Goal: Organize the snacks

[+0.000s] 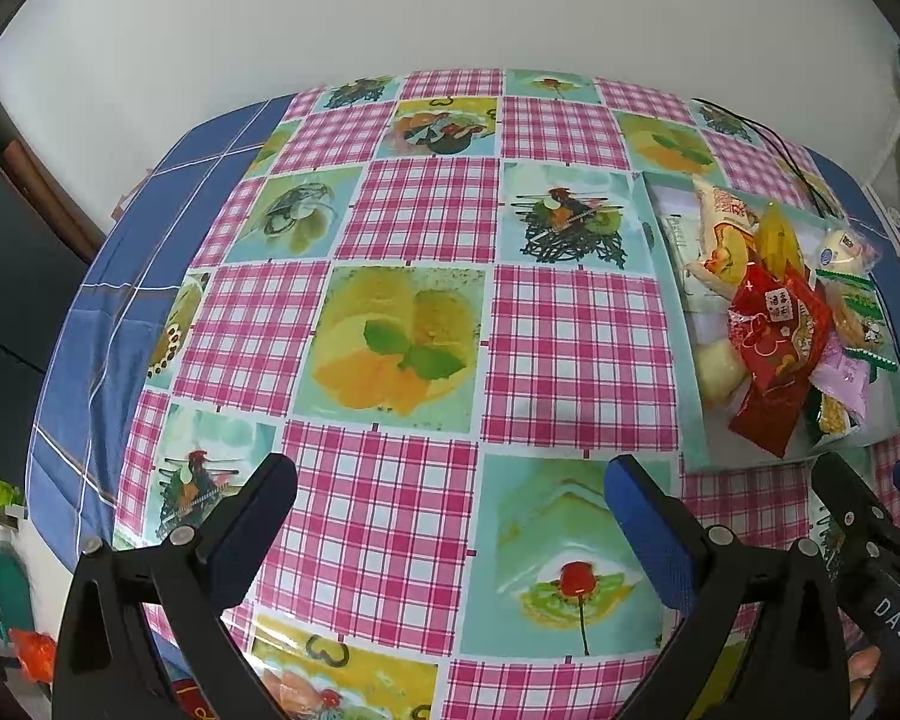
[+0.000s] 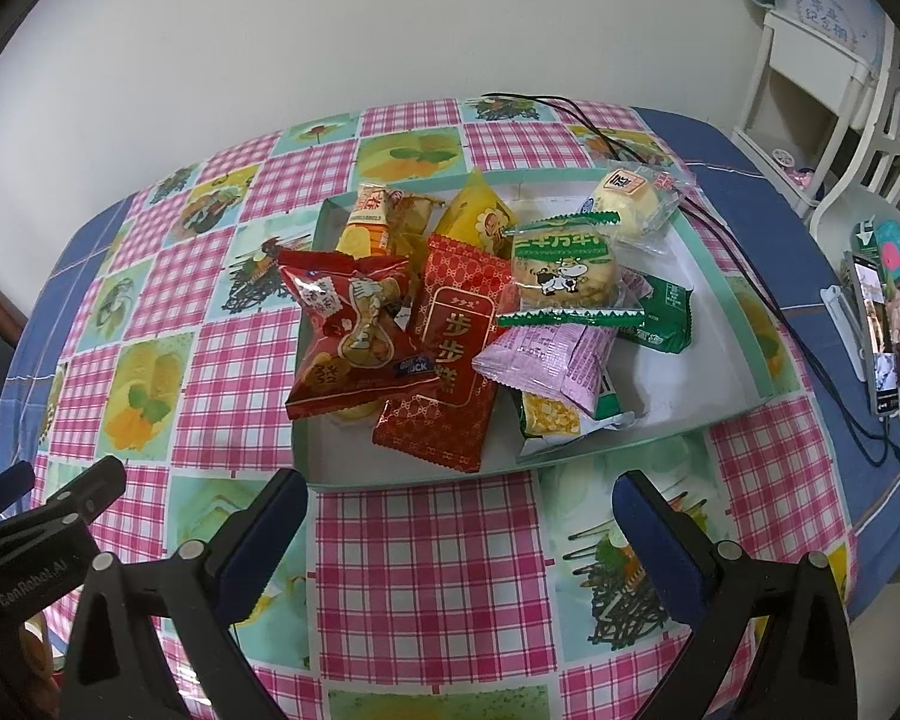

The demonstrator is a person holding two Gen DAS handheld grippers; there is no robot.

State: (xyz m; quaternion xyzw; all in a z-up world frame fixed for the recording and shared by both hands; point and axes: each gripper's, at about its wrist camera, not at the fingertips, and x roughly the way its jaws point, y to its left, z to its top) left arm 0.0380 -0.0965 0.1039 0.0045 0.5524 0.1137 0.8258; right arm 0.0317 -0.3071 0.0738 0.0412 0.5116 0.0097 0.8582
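Both grippers hover low over the worktop, fingers spread and holding nothing: left gripper, right gripper. Only the right wrist view shows the snack tray whole, just ahead of its fingers, plus a phone far right.

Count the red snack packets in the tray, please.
2. The puffy red bag lies at the tray's left side. The flat red packet with gold characters lies beside it, toward the near edge. Others may be hidden under the pile.
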